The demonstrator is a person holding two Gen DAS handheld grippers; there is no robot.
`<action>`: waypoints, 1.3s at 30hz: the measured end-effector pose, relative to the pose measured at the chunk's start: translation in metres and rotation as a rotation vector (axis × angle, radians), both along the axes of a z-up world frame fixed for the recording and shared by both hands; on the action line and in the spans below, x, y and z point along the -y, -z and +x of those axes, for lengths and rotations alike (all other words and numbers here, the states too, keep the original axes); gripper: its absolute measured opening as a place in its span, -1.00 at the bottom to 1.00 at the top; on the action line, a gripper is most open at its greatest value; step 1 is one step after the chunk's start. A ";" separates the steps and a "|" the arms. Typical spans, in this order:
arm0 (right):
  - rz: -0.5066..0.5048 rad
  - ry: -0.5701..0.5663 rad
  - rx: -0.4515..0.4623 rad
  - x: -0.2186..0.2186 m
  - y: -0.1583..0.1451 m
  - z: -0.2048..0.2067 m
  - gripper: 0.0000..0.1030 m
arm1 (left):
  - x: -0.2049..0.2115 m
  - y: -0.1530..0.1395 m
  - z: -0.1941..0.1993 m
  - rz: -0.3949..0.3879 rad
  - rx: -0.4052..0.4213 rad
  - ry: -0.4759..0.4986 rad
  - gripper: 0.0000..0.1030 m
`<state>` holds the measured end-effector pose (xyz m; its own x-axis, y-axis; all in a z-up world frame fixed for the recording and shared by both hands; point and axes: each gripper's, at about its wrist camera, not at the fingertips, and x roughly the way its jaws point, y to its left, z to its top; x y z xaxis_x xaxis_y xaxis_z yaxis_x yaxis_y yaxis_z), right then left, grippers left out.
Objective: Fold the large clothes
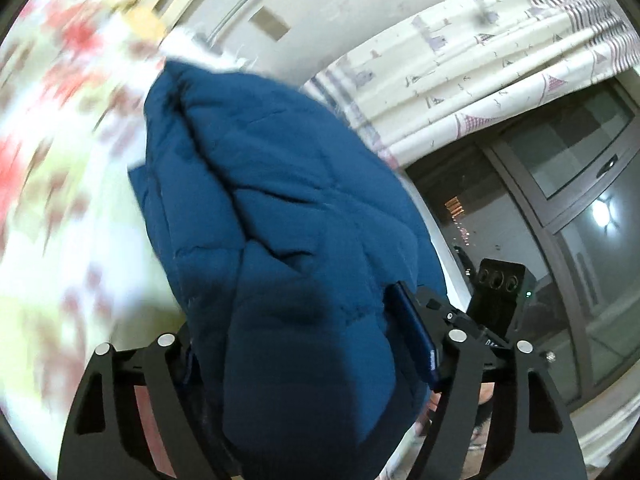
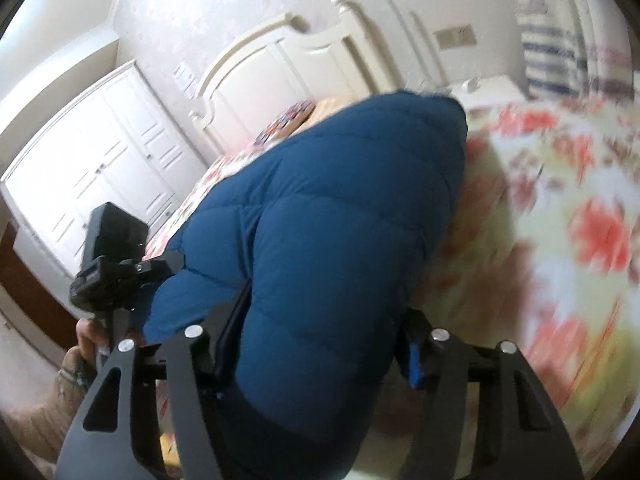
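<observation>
- Left gripper (image 1: 308,344): pitched down over the bed, fingers clamped on a thick fold of the blue puffer jacket (image 1: 280,208); right blue pad (image 1: 416,340) presses the fabric, left pad is buried under it.
- Right gripper (image 2: 316,344): same downward tilt, fingers closed on another bulge of the jacket (image 2: 332,240), fabric filling the gap.
- In the right wrist view, a hand (image 2: 86,344) at lower left grips the other gripper's handle, knit sleeve cuff visible.
- Jacket: quilted, puffy, matte blue, stitched in wide horizontal baffles, pale fur trim at the far end. It fills the frame centre, bunched up off the bed.
- Bed cover (image 2: 560,240): soft floral print, red on cream, motion-blurred.
- Cream panelled headboard (image 2: 280,52), upper centre.
</observation>
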<state>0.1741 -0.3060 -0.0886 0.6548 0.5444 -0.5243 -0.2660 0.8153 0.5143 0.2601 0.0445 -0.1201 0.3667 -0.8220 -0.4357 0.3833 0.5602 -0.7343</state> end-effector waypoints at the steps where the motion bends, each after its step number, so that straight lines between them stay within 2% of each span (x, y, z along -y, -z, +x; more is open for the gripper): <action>1: 0.005 0.016 0.007 0.007 -0.004 0.011 0.16 | 0.007 -0.004 0.009 -0.005 0.009 -0.005 0.27; 4: 0.062 0.054 -0.010 0.035 -0.007 0.047 0.17 | 0.027 -0.013 0.047 -0.018 0.023 -0.044 0.20; 6: 0.035 0.085 -0.082 0.041 0.004 0.072 0.22 | 0.036 -0.004 0.064 0.013 -0.008 -0.058 0.17; 8: -0.024 0.116 -0.150 0.039 0.015 0.079 0.46 | 0.045 0.015 0.071 0.059 -0.054 -0.067 0.20; 10: -0.034 0.144 -0.154 0.039 0.014 0.070 0.64 | 0.039 0.032 0.063 0.023 -0.060 -0.076 0.33; 11: -0.070 0.165 -0.141 0.035 0.009 0.061 0.64 | 0.034 0.037 0.060 0.006 -0.073 -0.082 0.47; 14: -0.196 0.233 -0.017 0.012 -0.027 0.032 0.64 | 0.020 0.044 0.050 -0.048 -0.094 -0.120 0.60; 16: -0.234 0.188 0.069 -0.012 -0.046 0.020 0.66 | 0.016 0.040 0.043 -0.076 -0.094 -0.147 0.61; 18: -0.347 0.126 0.132 -0.050 -0.056 0.011 0.68 | 0.015 0.032 0.035 -0.093 -0.062 -0.168 0.68; 20: -0.461 0.073 0.132 -0.079 -0.049 0.015 0.72 | 0.011 0.023 0.022 -0.066 -0.020 -0.201 0.79; 22: -0.589 0.030 0.069 -0.100 -0.028 0.017 0.73 | 0.009 0.009 0.007 0.002 0.038 -0.243 0.79; 24: -0.677 -0.019 0.079 -0.116 -0.019 -0.006 0.72 | 0.005 -0.016 -0.013 0.095 0.130 -0.300 0.82; 25: -0.681 -0.066 0.082 -0.120 -0.019 -0.019 0.69 | 0.002 -0.036 -0.028 0.181 0.194 -0.350 0.82; 26: -0.657 -0.112 0.078 -0.123 -0.021 -0.032 0.59 | 0.000 -0.054 -0.041 0.252 0.261 -0.391 0.87; 27: -0.623 -0.152 0.079 -0.122 -0.026 -0.047 0.59 | -0.001 -0.071 -0.054 0.311 0.328 -0.429 0.91; 28: -0.613 -0.150 0.098 -0.120 -0.031 -0.060 0.58 | 0.001 -0.094 -0.072 0.371 0.426 -0.482 0.91; 31: -0.587 -0.003 0.197 -0.094 -0.076 -0.088 0.61 | 0.013 -0.152 -0.121 0.459 0.673 -0.616 0.91; 33: -0.522 0.147 0.289 -0.069 -0.122 -0.103 0.70 | 0.027 -0.182 -0.146 0.543 0.767 -0.675 0.91; 34: -0.482 0.212 0.340 -0.058 -0.143 -0.112 0.90 | 0.034 -0.196 -0.158 0.577 0.801 -0.709 0.91; 35: -0.447 0.262 0.388 -0.048 -0.158 -0.123 0.96 | 0.039 -0.204 -0.165 0.592 0.817 -0.735 0.91; 37: -0.393 0.328 0.462 -0.036 -0.183 -0.140 0.96 | 0.045 -0.216 -0.183 0.617 0.818 -0.809 0.91; 39: -0.393 0.383 0.499 -0.035 -0.197 -0.157 0.96 | 0.050 -0.222 -0.197 0.585 0.826 -0.811 0.91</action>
